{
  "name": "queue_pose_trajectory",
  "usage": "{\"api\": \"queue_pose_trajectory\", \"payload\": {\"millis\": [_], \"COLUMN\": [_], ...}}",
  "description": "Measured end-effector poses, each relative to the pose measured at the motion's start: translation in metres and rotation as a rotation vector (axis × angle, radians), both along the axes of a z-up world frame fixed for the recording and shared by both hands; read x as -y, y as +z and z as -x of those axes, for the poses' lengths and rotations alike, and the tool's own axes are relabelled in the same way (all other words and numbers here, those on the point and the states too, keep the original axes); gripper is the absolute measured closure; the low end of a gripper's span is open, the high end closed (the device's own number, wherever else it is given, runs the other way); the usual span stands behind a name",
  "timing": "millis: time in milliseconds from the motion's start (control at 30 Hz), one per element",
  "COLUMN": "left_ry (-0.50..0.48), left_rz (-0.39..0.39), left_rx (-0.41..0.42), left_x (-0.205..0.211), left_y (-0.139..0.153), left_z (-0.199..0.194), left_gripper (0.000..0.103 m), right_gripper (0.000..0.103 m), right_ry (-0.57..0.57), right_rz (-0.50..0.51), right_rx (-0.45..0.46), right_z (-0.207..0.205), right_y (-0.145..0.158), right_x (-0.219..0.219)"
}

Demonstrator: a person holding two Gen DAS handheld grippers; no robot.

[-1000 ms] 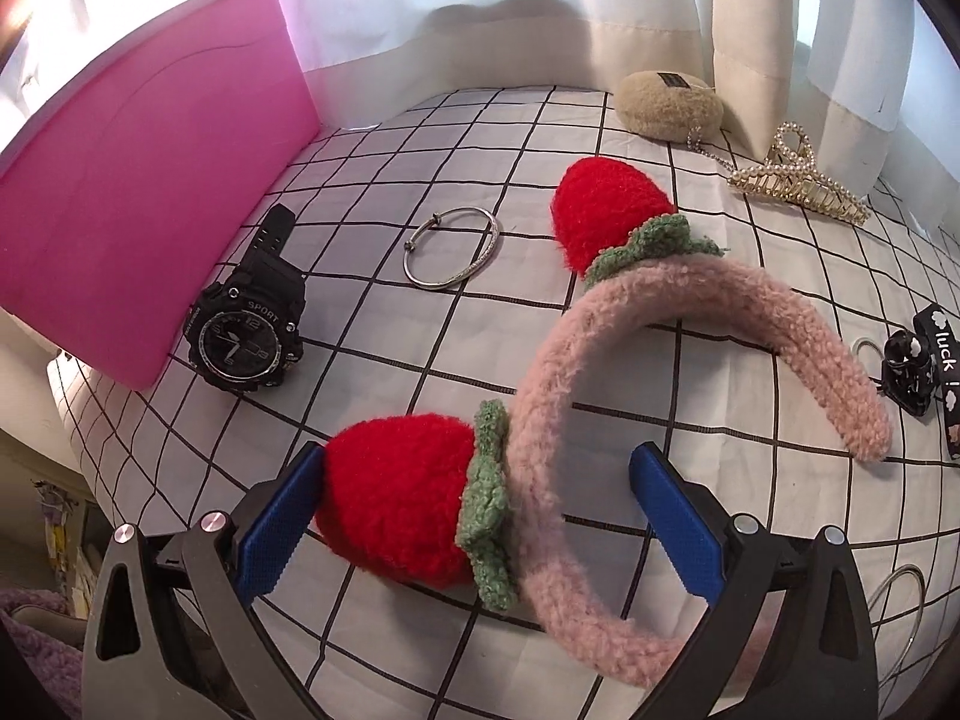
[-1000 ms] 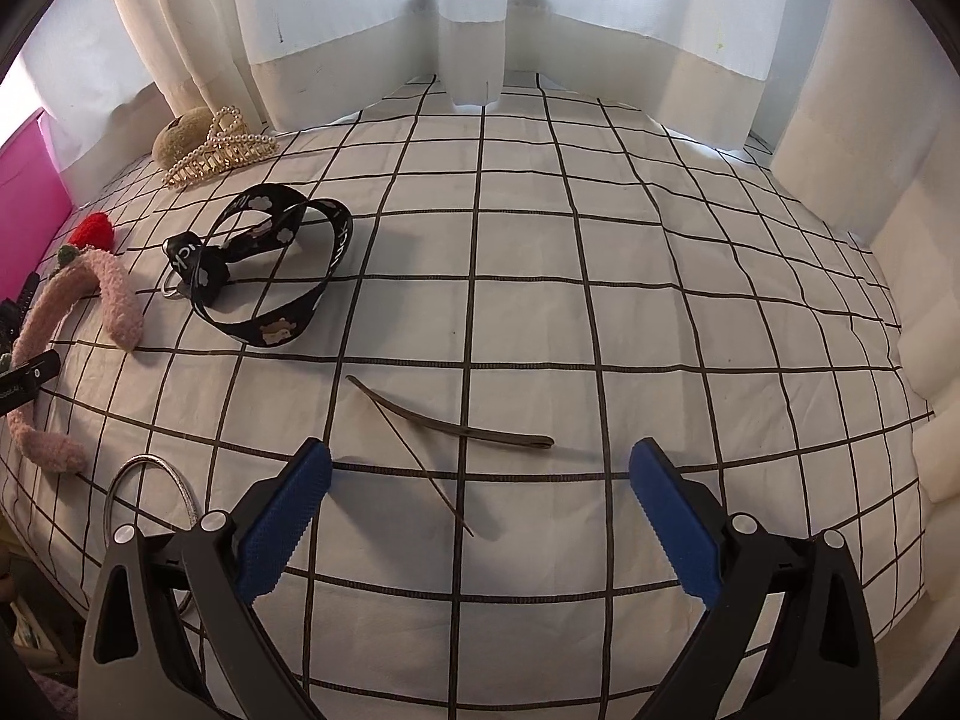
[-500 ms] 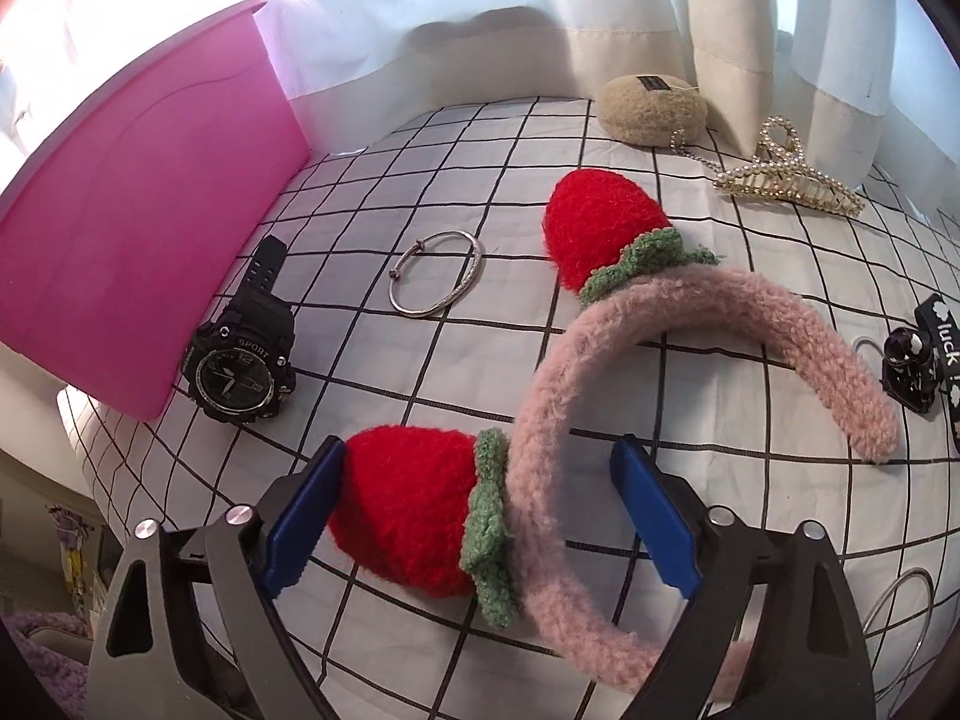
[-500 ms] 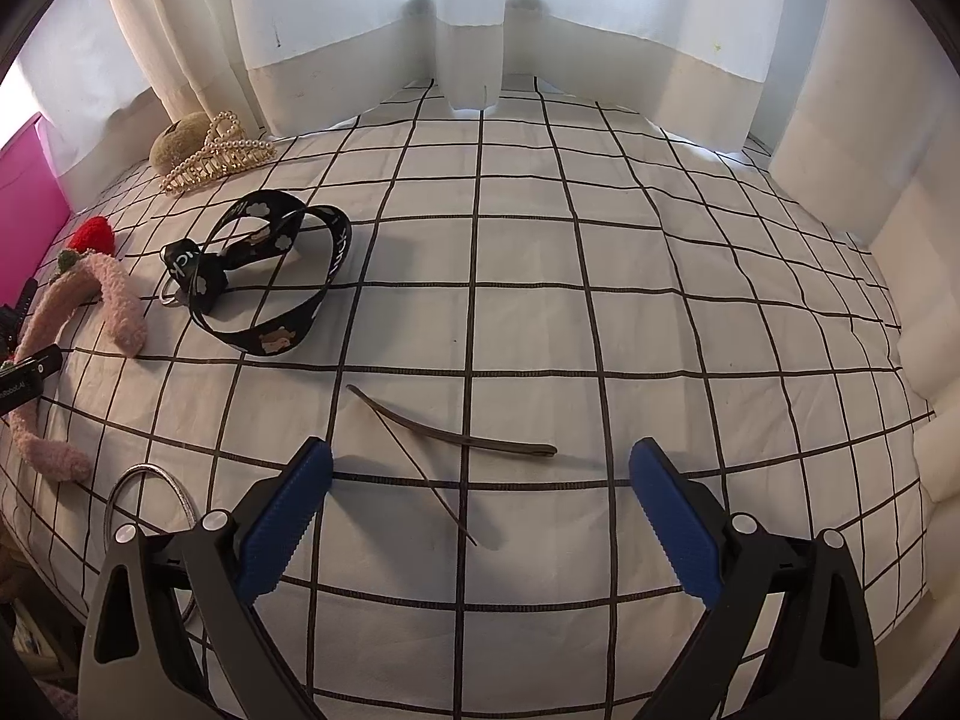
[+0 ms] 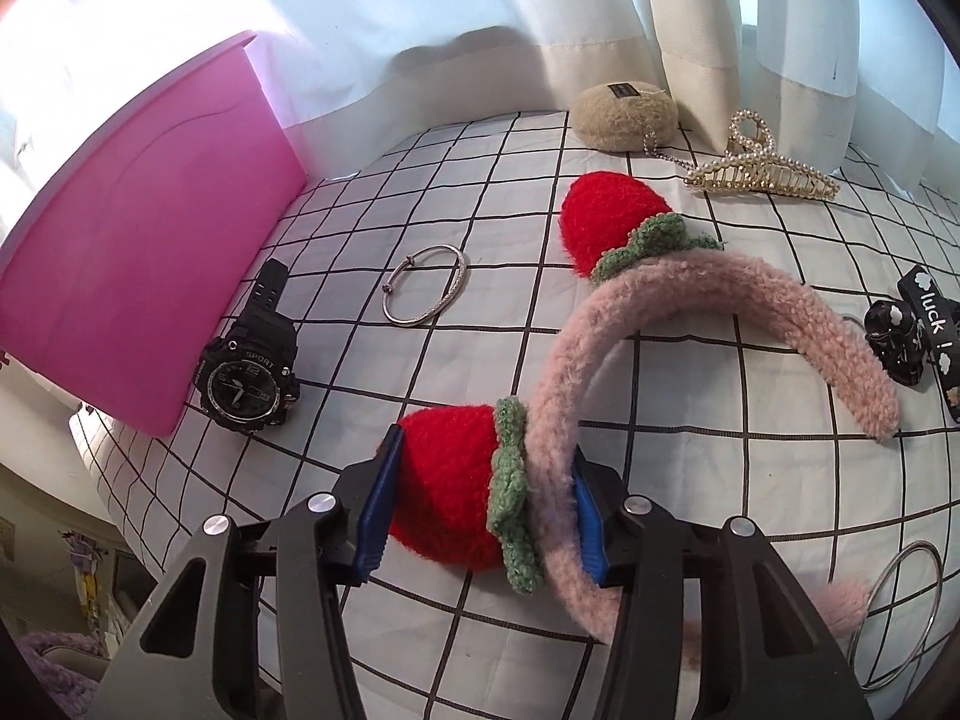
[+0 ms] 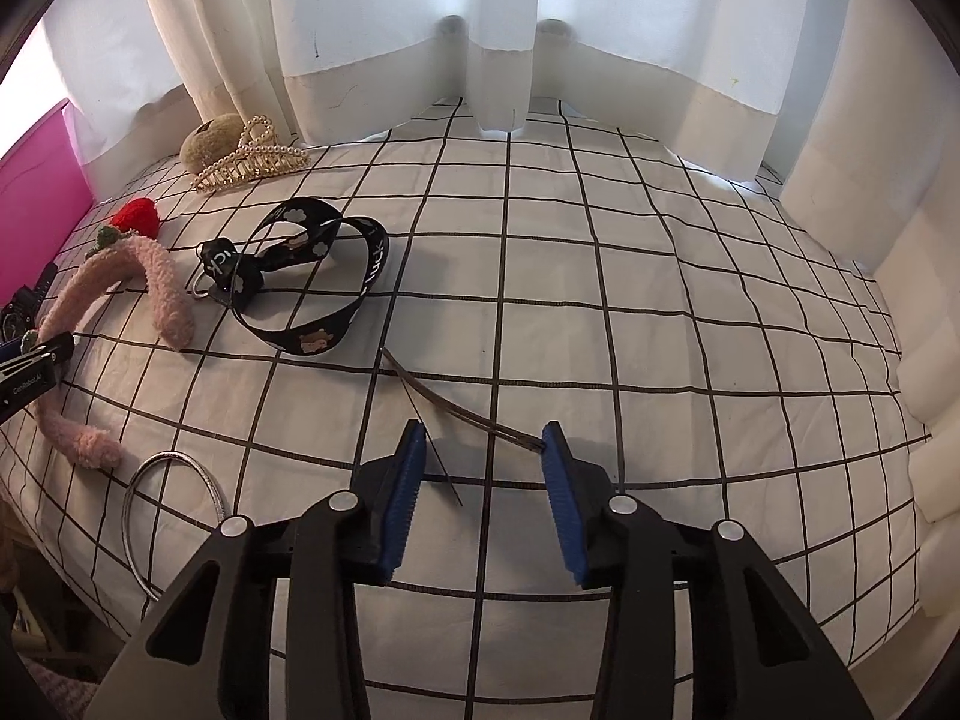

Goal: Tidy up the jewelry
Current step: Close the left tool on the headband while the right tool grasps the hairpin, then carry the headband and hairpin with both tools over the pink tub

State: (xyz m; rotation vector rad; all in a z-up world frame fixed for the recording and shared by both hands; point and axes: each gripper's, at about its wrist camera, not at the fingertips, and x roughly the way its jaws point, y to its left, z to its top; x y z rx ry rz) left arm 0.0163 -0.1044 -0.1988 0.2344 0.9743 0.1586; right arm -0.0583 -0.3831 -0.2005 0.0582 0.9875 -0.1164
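Left fingers: blue pads of the left gripper (image 5: 483, 498) are pressing on the near red strawberry (image 5: 447, 489) and the pink band beside it, having just been closing onto them.
Left hold: jaws are standing clamped on the fuzzy headband (image 5: 678, 306), which is lying on the checked sheet (image 5: 720, 480).
Headband look: pink plush band is arching away to the right, with its far tip resting on the sheet; a second red strawberry (image 5: 609, 219) with green leaves is sitting at the far side of the arch.
Right fingers: blue pads of the right gripper (image 6: 483, 450) are standing partly apart, having just been closing, with the near end of a thin dark hair stick (image 6: 462, 402) lying between them.
Right contact: its tip is reaching the right pad; I cannot tell whether the pads are gripping it.
Left surroundings: black sport watch (image 5: 252, 384) is lying near the pink box (image 5: 138, 276) at the left, with a silver bangle (image 5: 426, 292) just to its right.
Far edge: tan plush pouch (image 5: 624, 117) and pearl claw clip (image 5: 762, 171) are resting by the white curtain (image 5: 690, 30).
Right surroundings: black lanyard (image 6: 312, 288) printed with clouds is lying looped between the headband and the hair stick; a silver hoop (image 6: 174, 498) is sitting at the near left edge.
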Motion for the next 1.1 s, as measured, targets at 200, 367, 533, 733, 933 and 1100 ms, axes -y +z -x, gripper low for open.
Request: {"api": "queue_pose_trajectory", "payload": {"millis": [200, 367, 533, 733, 933, 1100], "left_ry": [0.015, 0.035, 0.036, 0.036, 0.043, 0.051], "left_rz": [0.053, 0.080, 0.092, 0.102, 0.122, 0.136], "left_rx": [-0.010, -0.002, 0.009, 0.028, 0.058, 0.095], "left_x": [-0.008, -0.015, -0.017, -0.019, -0.025, -0.032], "left_y": [0.006, 0.011, 0.012, 0.021, 0.042, 0.071], "left_z": [-0.001, -0.001, 0.000, 0.004, 0.006, 0.010], "left_gripper": [0.060, 0.060, 0.060, 0.060, 0.060, 0.060], "right_gripper": [0.072, 0.072, 0.073, 0.073, 0.073, 0.073], "right_ry": [-0.009, 0.004, 0.001, 0.009, 0.037, 0.070], "right_rz": [-0.051, -0.024, -0.040, -0.050, -0.052, -0.060], "right_rx": [0.023, 0.043, 0.048, 0.062, 0.102, 0.144], "right_z": [0.003, 0.003, 0.004, 0.003, 0.001, -0.004], "right_y": [0.002, 0.007, 0.008, 0.018, 0.043, 0.070], "right_x": [0.004, 0.002, 0.003, 0.000, -0.007, -0.017]}}
